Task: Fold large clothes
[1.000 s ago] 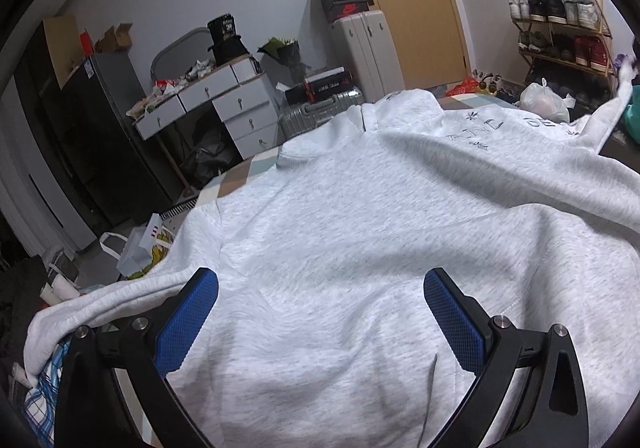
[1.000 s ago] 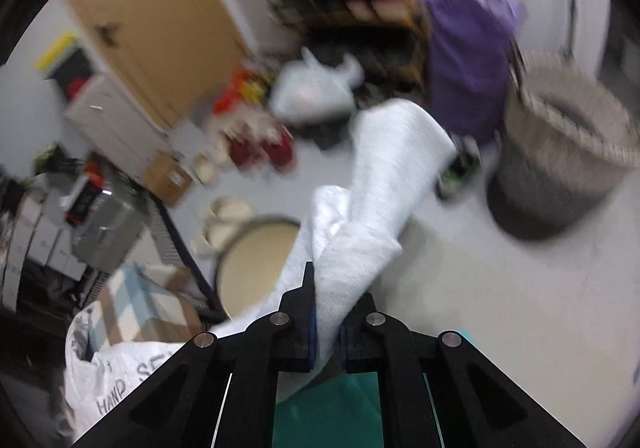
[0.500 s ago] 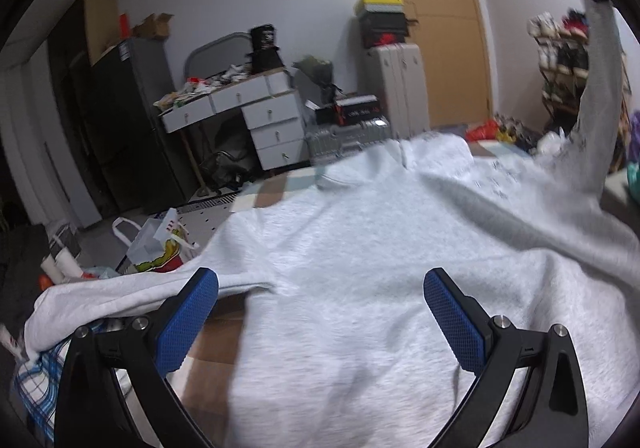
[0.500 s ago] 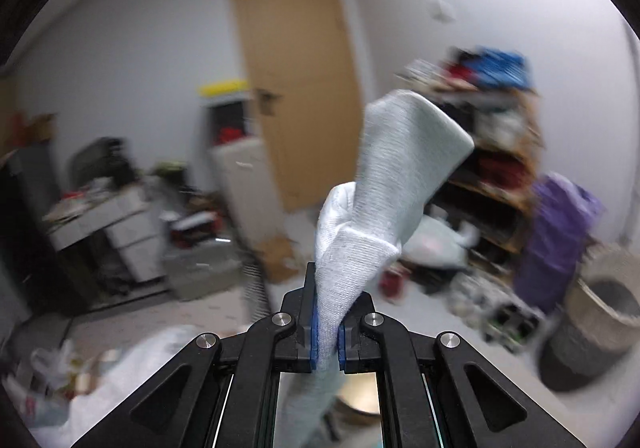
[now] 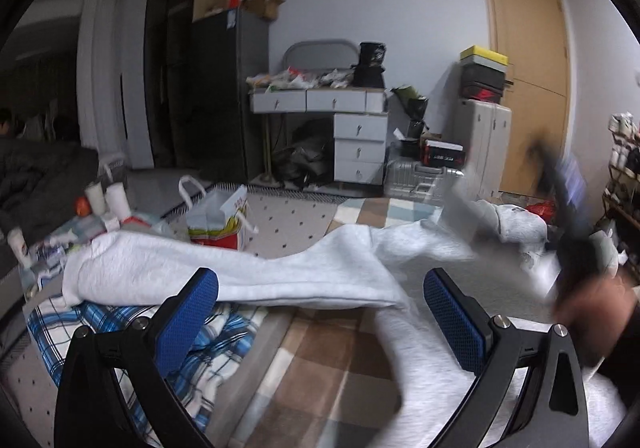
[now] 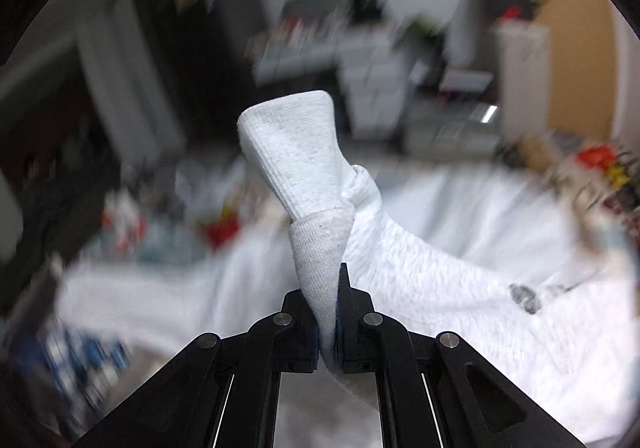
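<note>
In the right gripper (image 6: 328, 312), ribbed grey knit sweatshirt cuff (image 6: 296, 152).

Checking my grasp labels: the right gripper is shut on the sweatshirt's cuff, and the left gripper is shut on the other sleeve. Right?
Partly. The right gripper is shut on the cuff, but the left wrist view shows the left gripper open, holding nothing; the other sleeve lies beyond its fingers.

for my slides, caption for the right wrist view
Right claw shut on the ribbed cuff of a pale grey sweatshirt.
</note>
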Available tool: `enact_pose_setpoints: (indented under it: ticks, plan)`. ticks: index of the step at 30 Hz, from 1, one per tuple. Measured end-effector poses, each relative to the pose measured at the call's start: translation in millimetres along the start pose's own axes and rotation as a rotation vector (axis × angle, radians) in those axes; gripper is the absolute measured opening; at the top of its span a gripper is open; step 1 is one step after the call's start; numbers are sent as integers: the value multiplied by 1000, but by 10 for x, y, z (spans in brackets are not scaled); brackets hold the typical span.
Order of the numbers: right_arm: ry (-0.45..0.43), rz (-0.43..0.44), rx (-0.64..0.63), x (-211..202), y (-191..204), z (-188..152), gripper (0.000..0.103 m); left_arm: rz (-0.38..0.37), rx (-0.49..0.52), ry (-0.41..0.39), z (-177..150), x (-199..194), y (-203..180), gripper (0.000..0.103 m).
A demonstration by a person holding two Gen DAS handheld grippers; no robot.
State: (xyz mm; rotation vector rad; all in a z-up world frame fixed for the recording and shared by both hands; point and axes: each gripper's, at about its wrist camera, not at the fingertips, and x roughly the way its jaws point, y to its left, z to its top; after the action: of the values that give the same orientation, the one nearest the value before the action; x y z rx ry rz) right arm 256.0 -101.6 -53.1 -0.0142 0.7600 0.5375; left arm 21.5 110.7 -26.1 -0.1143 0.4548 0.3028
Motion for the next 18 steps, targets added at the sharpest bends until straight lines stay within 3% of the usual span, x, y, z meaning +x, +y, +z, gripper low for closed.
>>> enact_pose_setpoints:
  ticks: [4, 6, 8, 10, 12, 15, 16, 18]
  plan:
    - [208, -47, -85, 771, 347, -668, 7, 4, -50, 33, 24, 146, 65, 100]
    - [184, -67, -123, 778, 411, -852, 10, -5, -58, 42, 44, 220, 42, 100]
    - [172, -44, -83, 649, 386, -877, 17, -2, -46, 47, 54, 263, 3, 100]
    - [164, 31, -6, 438, 261, -929, 41, -8, -32, 66, 48, 334, -64, 100]
    - [95, 91, 73, 54, 219, -1060, 58, -39, -18, 91, 26, 378, -92, 100]
    - [-1, 118, 149, -618, 159, -1195, 67, -74, 43, 123, 19, 459, -189, 100]
    - [-29, 129, 156, -829, 131, -1272, 81, -78, 65, 133, 36, 496, -260, 100]
    - [-106, 65, 178, -1248, 127, -1402, 92, -109, 119, 175, 132, 585, -494, 101]
